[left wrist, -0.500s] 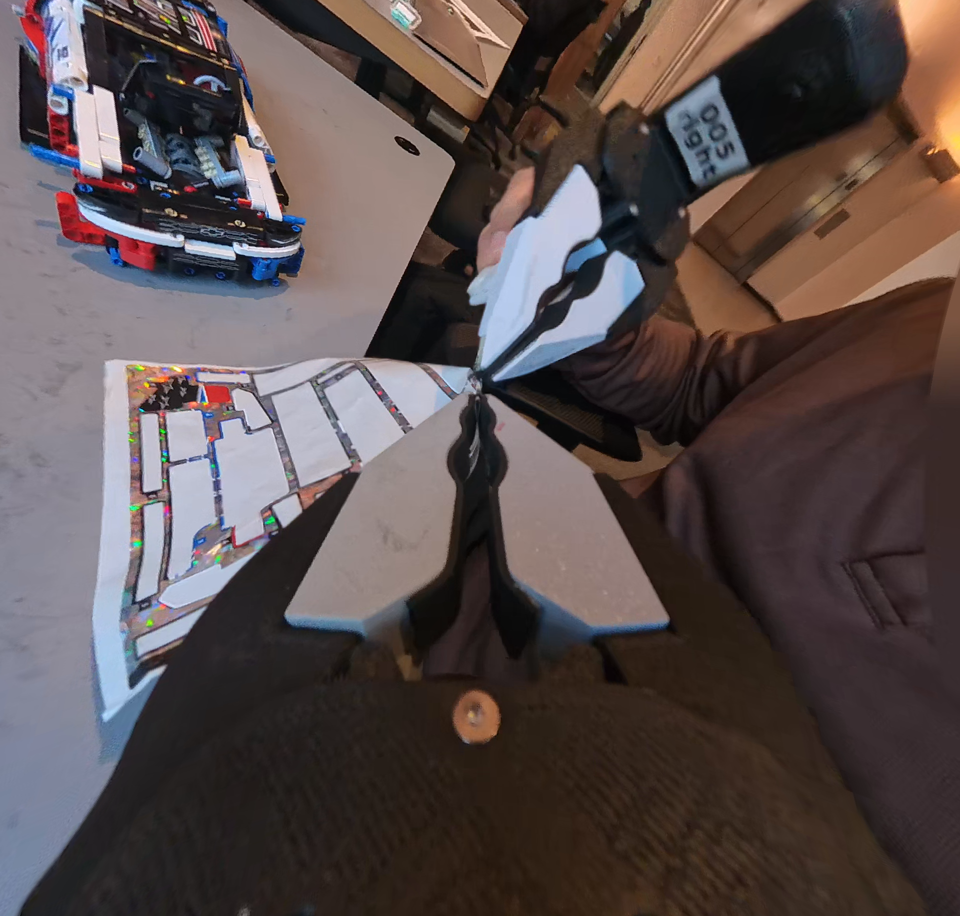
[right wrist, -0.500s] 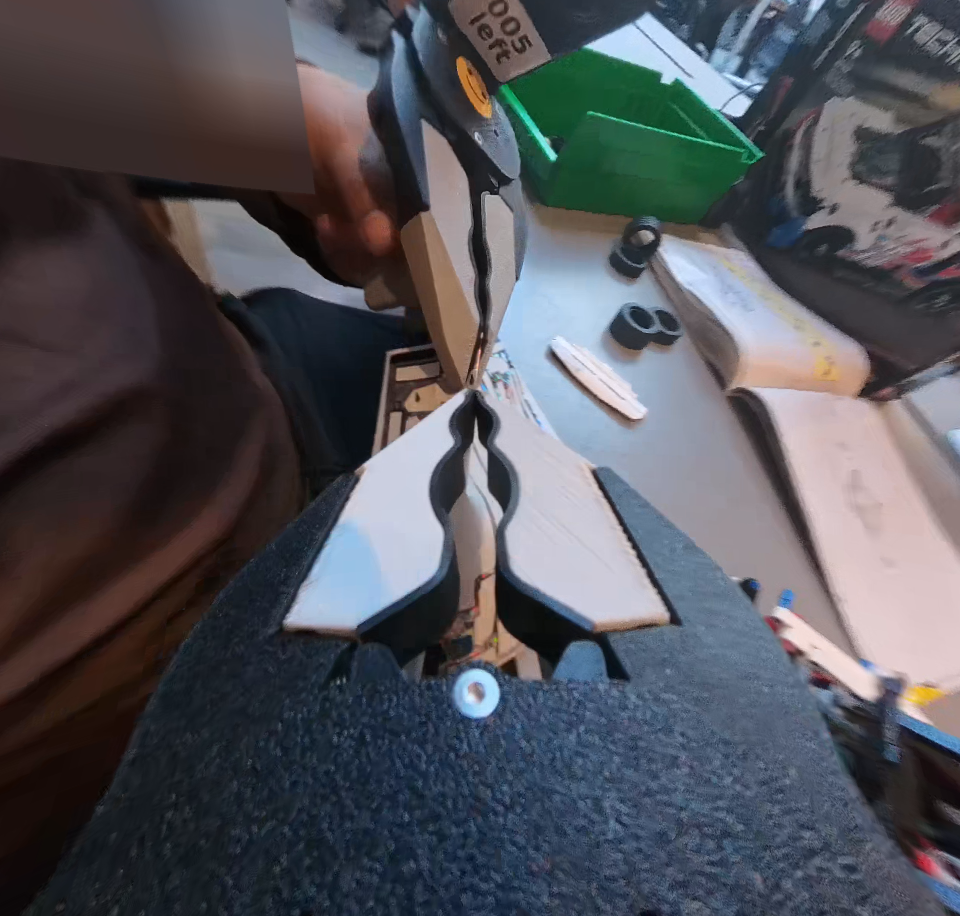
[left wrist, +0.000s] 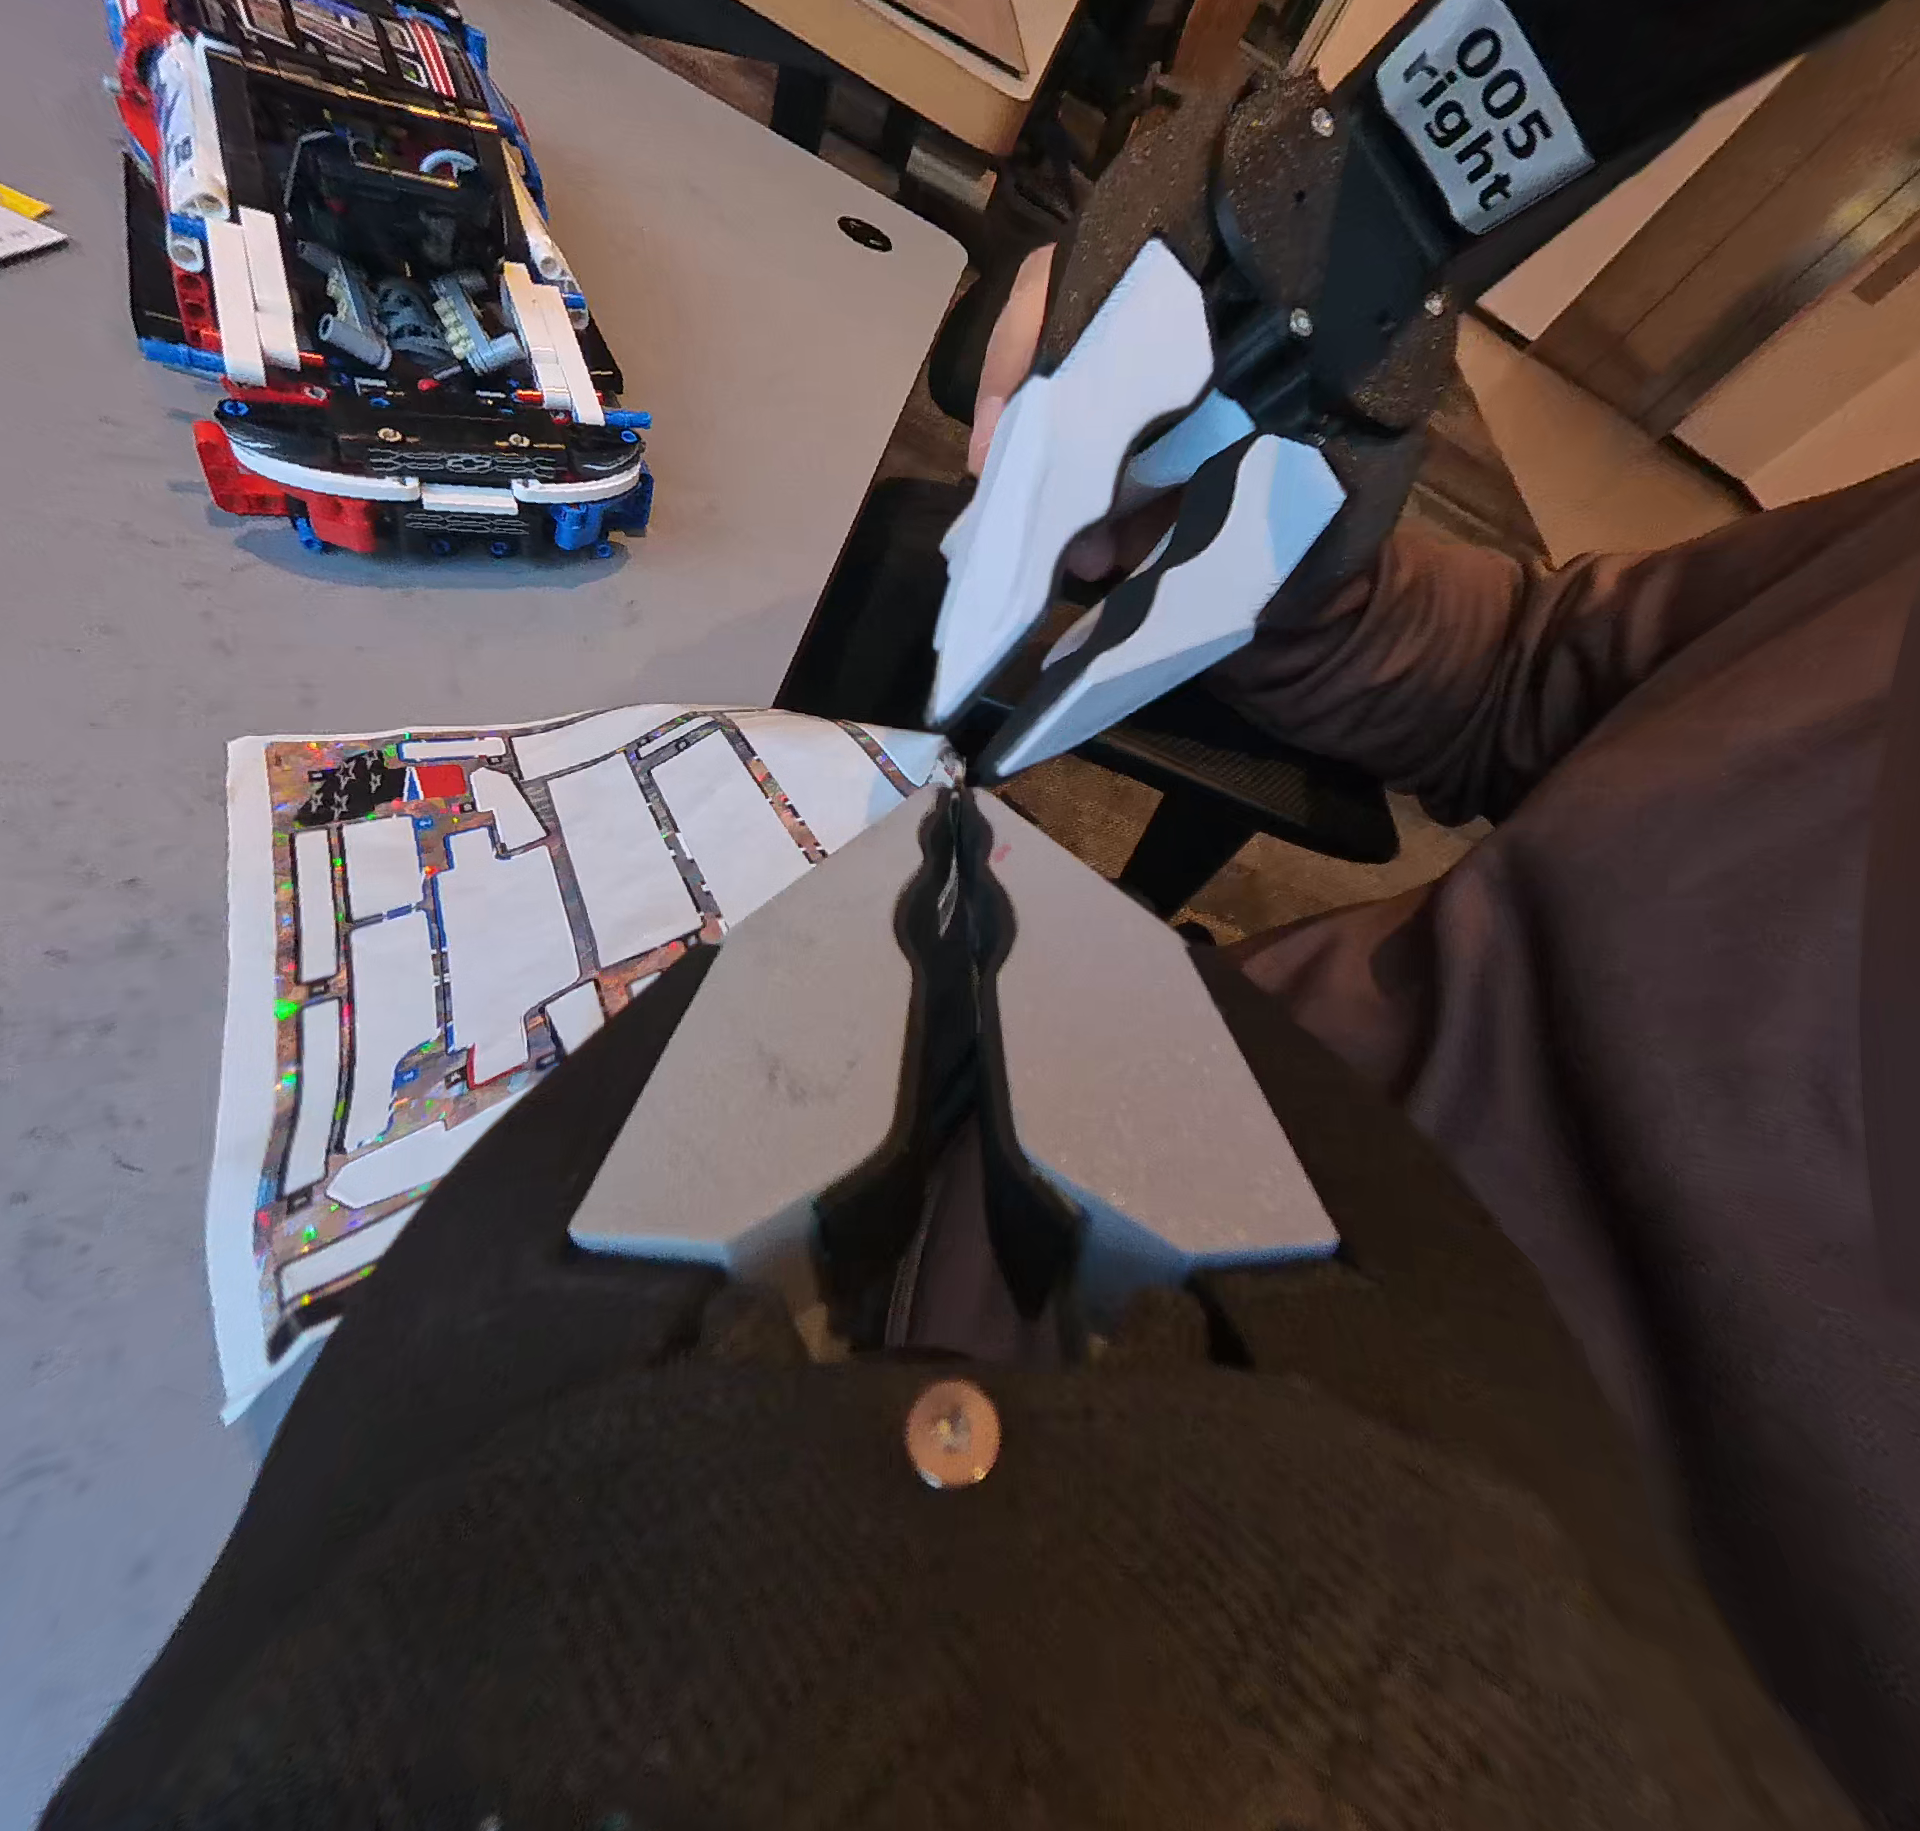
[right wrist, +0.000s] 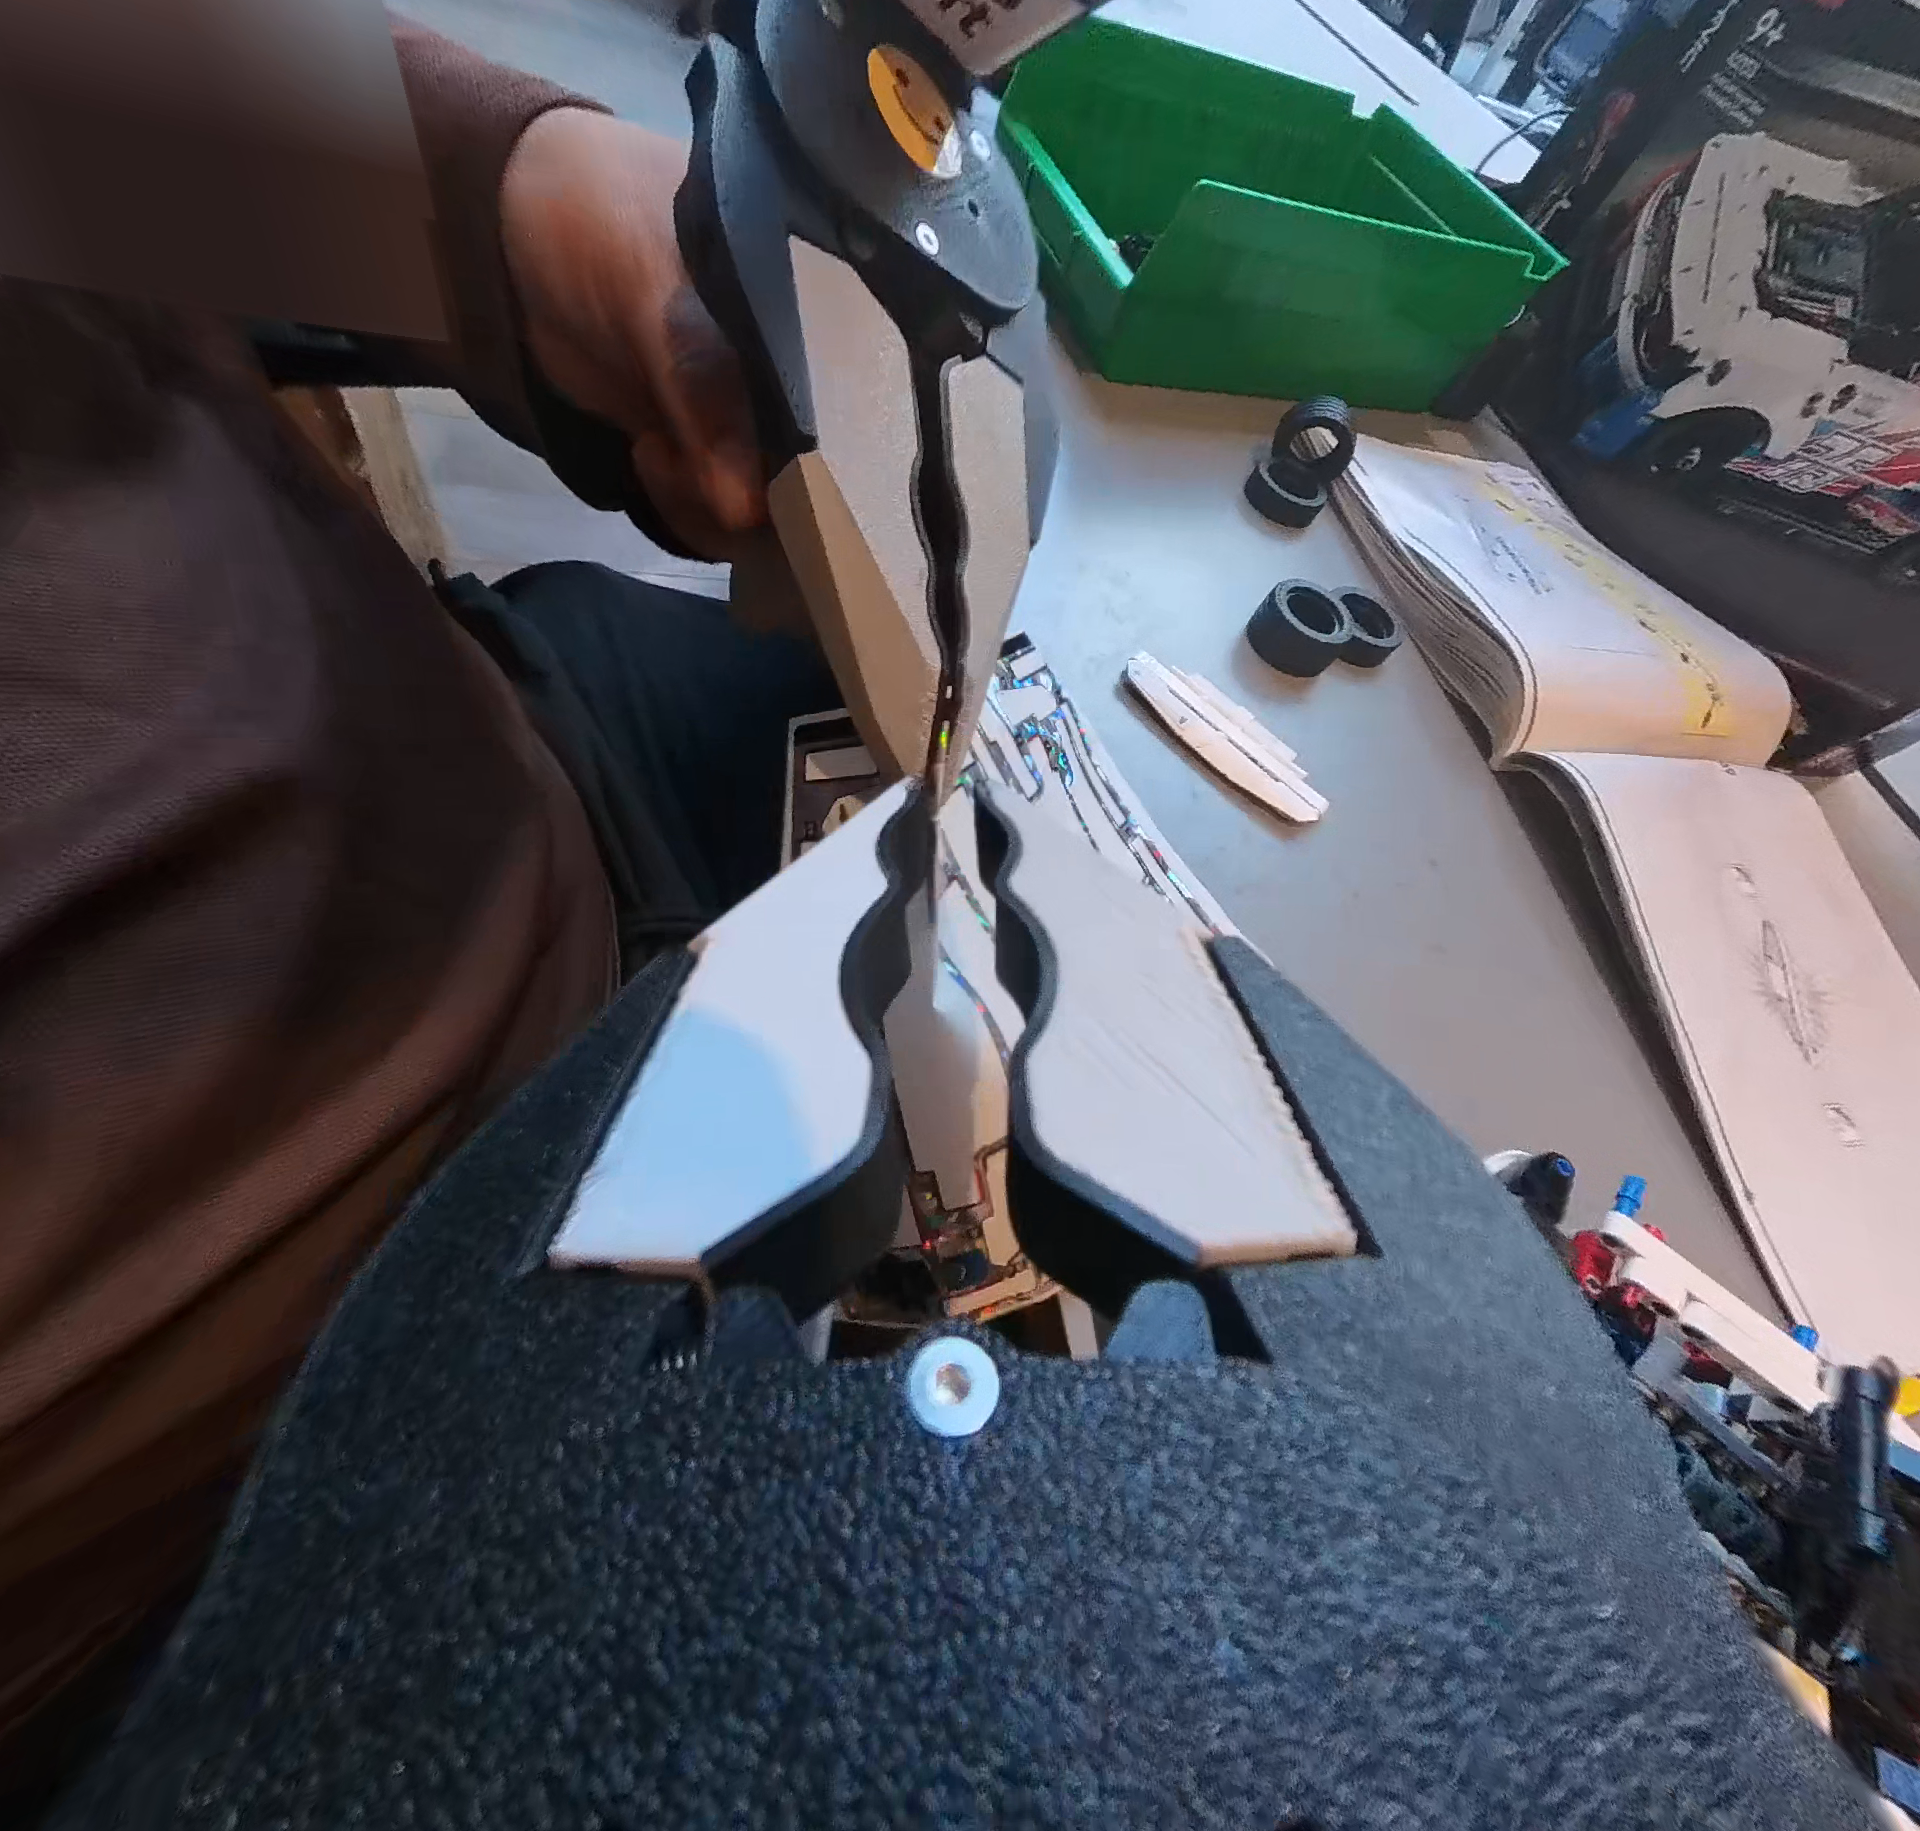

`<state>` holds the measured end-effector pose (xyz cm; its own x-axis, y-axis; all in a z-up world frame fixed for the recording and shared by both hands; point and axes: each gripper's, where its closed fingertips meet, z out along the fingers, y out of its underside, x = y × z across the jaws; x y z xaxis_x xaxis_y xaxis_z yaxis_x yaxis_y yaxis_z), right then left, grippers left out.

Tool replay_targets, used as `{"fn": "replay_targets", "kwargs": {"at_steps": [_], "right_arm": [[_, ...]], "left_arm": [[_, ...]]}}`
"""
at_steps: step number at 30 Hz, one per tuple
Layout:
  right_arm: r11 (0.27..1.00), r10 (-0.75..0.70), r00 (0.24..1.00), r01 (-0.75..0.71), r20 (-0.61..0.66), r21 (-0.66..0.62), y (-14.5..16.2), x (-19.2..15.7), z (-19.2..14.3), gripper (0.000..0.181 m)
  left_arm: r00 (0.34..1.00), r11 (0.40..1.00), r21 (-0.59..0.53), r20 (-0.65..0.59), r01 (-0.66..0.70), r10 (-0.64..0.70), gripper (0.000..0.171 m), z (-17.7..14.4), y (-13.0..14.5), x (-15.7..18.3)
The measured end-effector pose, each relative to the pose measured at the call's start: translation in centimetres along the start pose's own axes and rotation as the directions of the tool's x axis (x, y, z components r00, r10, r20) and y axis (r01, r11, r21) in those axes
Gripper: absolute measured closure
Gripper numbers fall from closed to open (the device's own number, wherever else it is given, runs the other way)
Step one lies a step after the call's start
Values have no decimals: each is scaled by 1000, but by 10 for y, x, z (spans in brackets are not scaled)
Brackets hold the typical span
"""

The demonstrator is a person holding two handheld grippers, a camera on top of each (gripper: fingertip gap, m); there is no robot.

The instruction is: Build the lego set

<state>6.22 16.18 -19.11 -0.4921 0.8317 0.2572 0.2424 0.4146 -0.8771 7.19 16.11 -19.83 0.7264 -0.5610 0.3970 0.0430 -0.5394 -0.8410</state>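
Green bin (right wrist: 1278, 223) stands behind four black tyres (right wrist: 1320, 628).

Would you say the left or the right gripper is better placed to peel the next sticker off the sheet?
Probably the right gripper: it is open with its tips at the corner of the sticker sheet. The left gripper is shut on that corner, holding the sheet up from the table.
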Motion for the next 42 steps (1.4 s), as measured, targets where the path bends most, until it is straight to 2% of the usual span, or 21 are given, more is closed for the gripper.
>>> {"fn": "replay_targets", "kwargs": {"at_steps": [7,11,14,29,36,39,42], "right_arm": [[1000,12,999,-12,38,10,0,-5,2,178],[998,46,995,-50,89,42,-3,-7,-2,174],[996,65,992,-72,105,61,-4,-6,-5,180],[996,75,987,-82,143,45,-1,-11,-6,176],[998,-57,997,57,54,4,1,-9,-5,177],[985,-172,985,171,-10,-20,0,-9,-5,181],[975,-218,975,216,-39,-53,1,-9,-4,181]], "left_arm": [[1000,1000,-9,-1,-22,22,171,0,-1,2],[996,998,-24,-62,-61,59,171,-1,0,9],[992,994,-50,-86,-96,91,171,0,2,10],[985,985,-75,-79,-157,151,171,4,2,10],[992,991,-67,-60,-115,111,171,6,0,6],[996,998,-47,-77,-46,43,171,5,-3,6],[996,999,-49,-85,-12,8,171,5,-2,5]]}}
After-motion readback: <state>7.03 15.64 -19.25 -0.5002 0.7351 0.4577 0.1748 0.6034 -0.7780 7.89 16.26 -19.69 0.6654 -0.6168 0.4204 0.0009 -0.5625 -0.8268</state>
